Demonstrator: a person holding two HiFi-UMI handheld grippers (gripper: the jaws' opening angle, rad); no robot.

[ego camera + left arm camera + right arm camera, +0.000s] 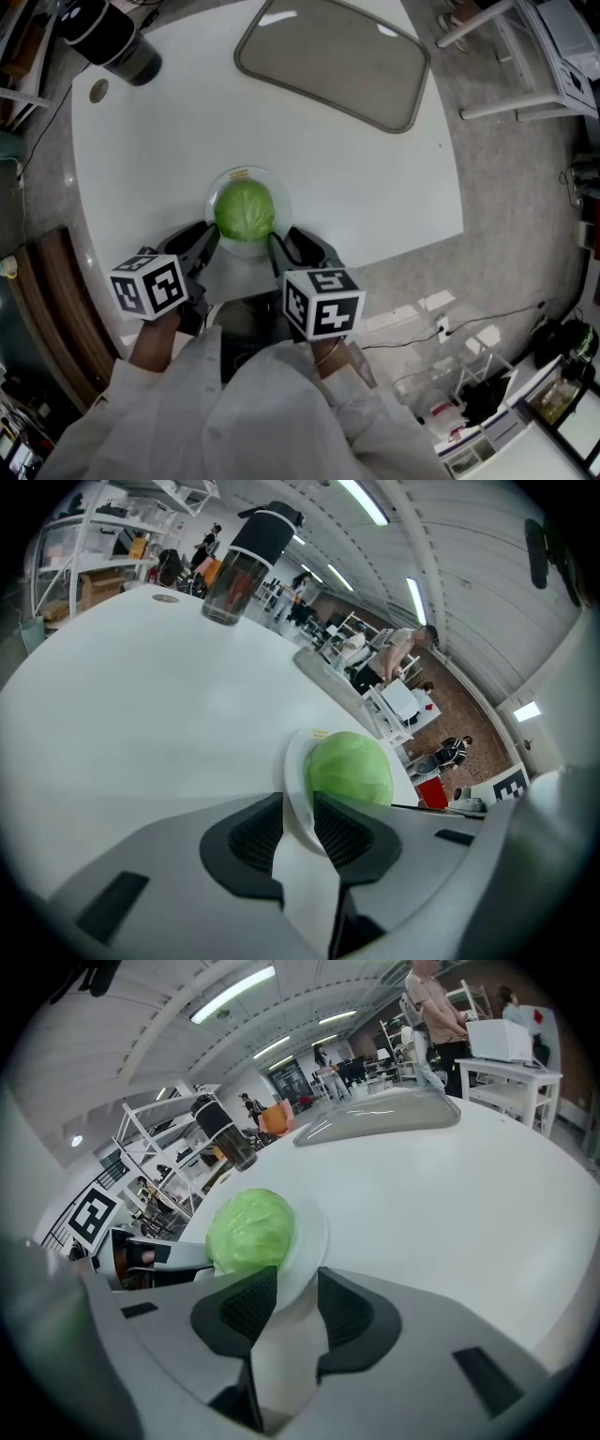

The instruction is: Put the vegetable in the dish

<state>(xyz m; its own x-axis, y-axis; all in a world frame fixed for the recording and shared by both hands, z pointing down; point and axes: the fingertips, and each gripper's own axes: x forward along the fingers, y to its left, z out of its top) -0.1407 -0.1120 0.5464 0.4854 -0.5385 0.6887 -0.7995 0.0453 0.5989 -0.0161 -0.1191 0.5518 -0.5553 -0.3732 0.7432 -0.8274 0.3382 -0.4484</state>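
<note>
A round green cabbage rests in a small white dish near the front edge of the white table. My left gripper is shut on the dish's left near rim, which runs between its ribbed pads. On the right near rim, my right gripper is shut on the dish in the same way. The two grippers face each other across the cabbage. I cannot tell whether the dish is lifted off the table.
A large grey tray lies at the far side of the white table. A dark tumbler with a black lid stands at the far left, with a small round disc beside it. White furniture legs and floor cables are to the right.
</note>
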